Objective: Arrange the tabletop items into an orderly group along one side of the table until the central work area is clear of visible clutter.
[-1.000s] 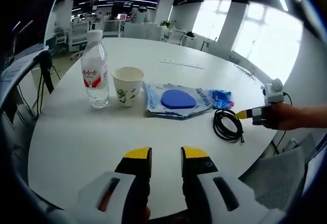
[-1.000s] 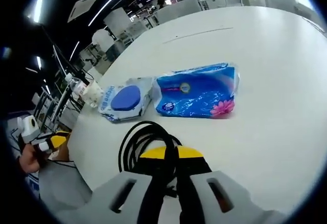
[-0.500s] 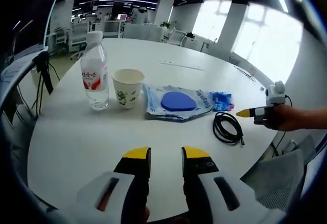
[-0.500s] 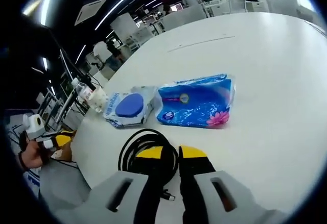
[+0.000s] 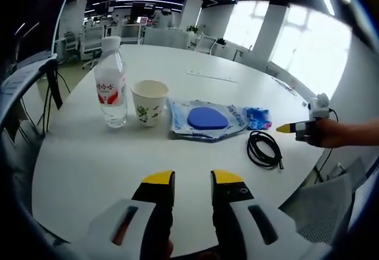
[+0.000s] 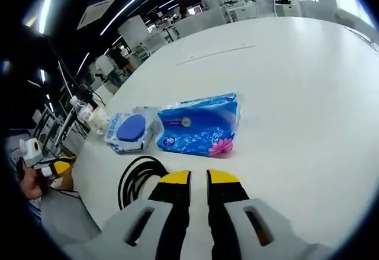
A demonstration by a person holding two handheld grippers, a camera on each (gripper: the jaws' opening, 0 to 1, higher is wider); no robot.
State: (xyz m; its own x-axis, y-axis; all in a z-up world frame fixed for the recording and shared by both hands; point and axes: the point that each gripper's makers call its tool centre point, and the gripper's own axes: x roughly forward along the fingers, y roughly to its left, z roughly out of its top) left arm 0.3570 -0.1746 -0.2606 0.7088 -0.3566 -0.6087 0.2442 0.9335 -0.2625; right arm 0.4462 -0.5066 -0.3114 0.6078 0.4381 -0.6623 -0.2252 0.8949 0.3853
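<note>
Lining up along one edge, with the row nearly complete.

From the left gripper view, a water bottle (image 5: 111, 82), paper cup (image 5: 148, 100), wet-wipes pack (image 5: 205, 118), blue tissue pack (image 5: 257, 116) and coiled black cable (image 5: 264, 147) sit in a loose line across the white tabletop (image 5: 177, 64), whose far expanse lies bare. The left gripper (image 5: 192, 180) hovers near the edge, jaws slightly parted and empty. The right gripper (image 6: 198, 179) is likewise parted a little and holds nothing, poised beside the cable (image 6: 137, 178). Judging from this, the grouping looks largely done; at most the cable, lying slightly out of the line, may need nudging in.
</note>
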